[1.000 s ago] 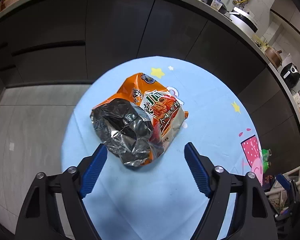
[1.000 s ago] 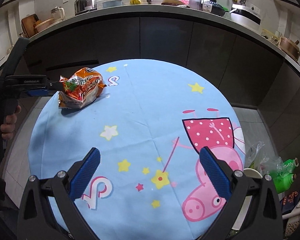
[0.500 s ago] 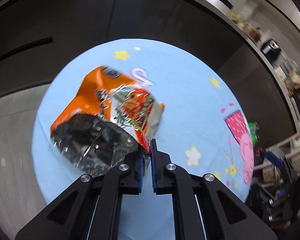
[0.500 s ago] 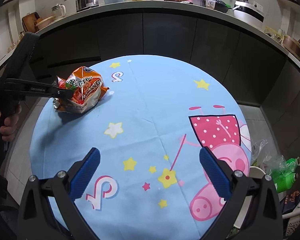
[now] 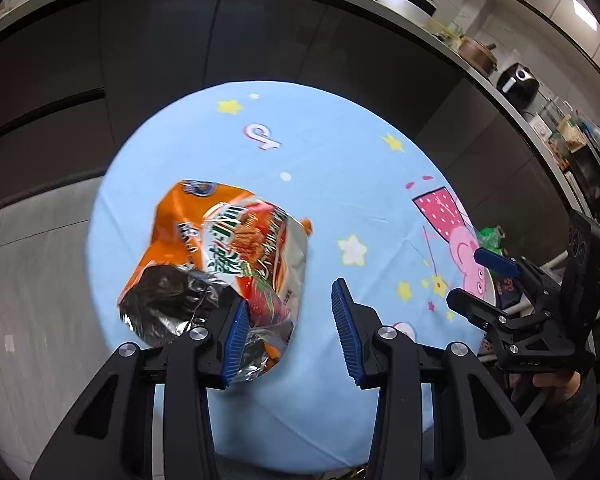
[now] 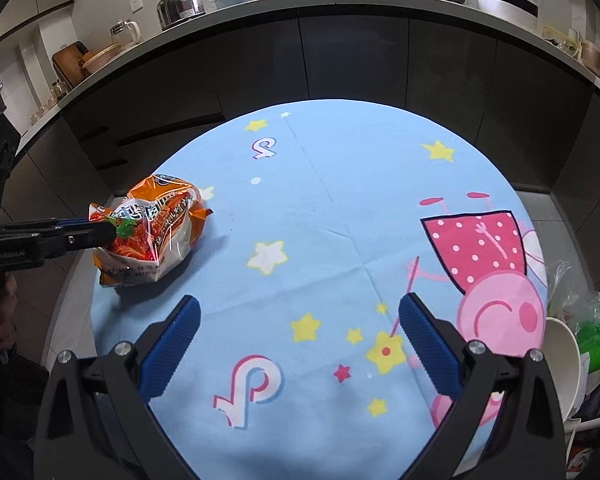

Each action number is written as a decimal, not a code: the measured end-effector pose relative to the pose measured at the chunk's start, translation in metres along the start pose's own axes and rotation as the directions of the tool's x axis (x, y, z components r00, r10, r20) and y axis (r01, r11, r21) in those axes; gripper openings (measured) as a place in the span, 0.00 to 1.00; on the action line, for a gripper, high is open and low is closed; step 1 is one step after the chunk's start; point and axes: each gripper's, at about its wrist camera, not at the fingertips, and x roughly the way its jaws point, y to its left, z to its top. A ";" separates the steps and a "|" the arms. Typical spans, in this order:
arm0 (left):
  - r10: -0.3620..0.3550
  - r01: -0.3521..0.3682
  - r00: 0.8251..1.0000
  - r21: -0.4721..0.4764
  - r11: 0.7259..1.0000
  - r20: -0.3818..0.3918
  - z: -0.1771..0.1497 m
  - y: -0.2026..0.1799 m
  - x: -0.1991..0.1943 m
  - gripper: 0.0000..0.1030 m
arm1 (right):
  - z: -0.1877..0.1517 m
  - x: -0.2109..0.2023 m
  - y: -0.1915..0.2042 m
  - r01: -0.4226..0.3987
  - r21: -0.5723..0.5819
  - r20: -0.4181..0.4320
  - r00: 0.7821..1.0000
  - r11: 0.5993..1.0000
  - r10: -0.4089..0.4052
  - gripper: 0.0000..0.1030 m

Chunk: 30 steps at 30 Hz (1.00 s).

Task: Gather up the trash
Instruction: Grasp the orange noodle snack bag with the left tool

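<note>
One crinkled orange foil snack wrapper (image 5: 224, 264) on the blue cartoon-cloth counter (image 5: 340, 152), left gripper (image 5: 288, 332) just reopened, one pad touching; right gripper (image 6: 300, 344) open, empty; wrapper may slip away.

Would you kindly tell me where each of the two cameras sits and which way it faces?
Left wrist: on the left gripper, angled down at the orange snack bag; right gripper and hand at right.
Right wrist: on the right gripper, angled down over the blue tablecloth; left gripper at left.
Shared: bag, tablecloth, counter.
</note>
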 end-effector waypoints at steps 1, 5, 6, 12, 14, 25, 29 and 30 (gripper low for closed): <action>0.006 -0.006 1.000 -0.009 1.000 0.010 -0.001 0.005 -0.006 0.38 | 0.001 0.000 0.003 -0.007 -0.005 0.001 1.000 1.000 0.007 0.97; 0.030 -0.027 0.999 -0.052 0.998 0.045 0.000 0.026 -0.028 0.43 | 0.006 0.004 0.021 -0.038 -0.043 -0.002 0.999 0.998 0.038 0.97; 0.045 -0.042 0.997 -0.060 0.997 0.057 0.000 0.031 -0.032 0.43 | 0.008 0.006 0.026 -0.048 -0.052 -0.003 0.999 0.997 0.047 0.97; 0.119 -0.109 0.991 -0.139 0.984 0.066 0.008 0.073 -0.036 0.47 | 0.018 0.026 0.046 -0.119 -0.063 -0.032 0.993 0.991 0.117 0.93; 0.100 -0.090 0.993 -0.164 0.982 0.057 0.009 0.082 -0.034 0.47 | 0.023 0.036 0.049 -0.151 -0.045 -0.047 0.988 0.988 0.149 0.87; -0.012 0.011 1.000 -0.141 0.990 -0.002 0.019 0.076 -0.007 0.56 | 0.046 0.108 0.057 -0.301 0.121 -0.132 0.940 0.946 0.316 0.78; -0.035 0.027 0.998 -0.178 0.984 -0.046 0.017 0.084 0.010 0.54 | 0.049 0.122 0.069 -0.319 0.105 -0.154 0.931 0.942 0.332 0.74; -0.044 0.034 0.998 -0.181 0.983 -0.050 0.017 0.085 0.011 0.54 | 0.050 0.125 0.071 -0.325 0.106 -0.158 0.928 0.940 0.338 0.70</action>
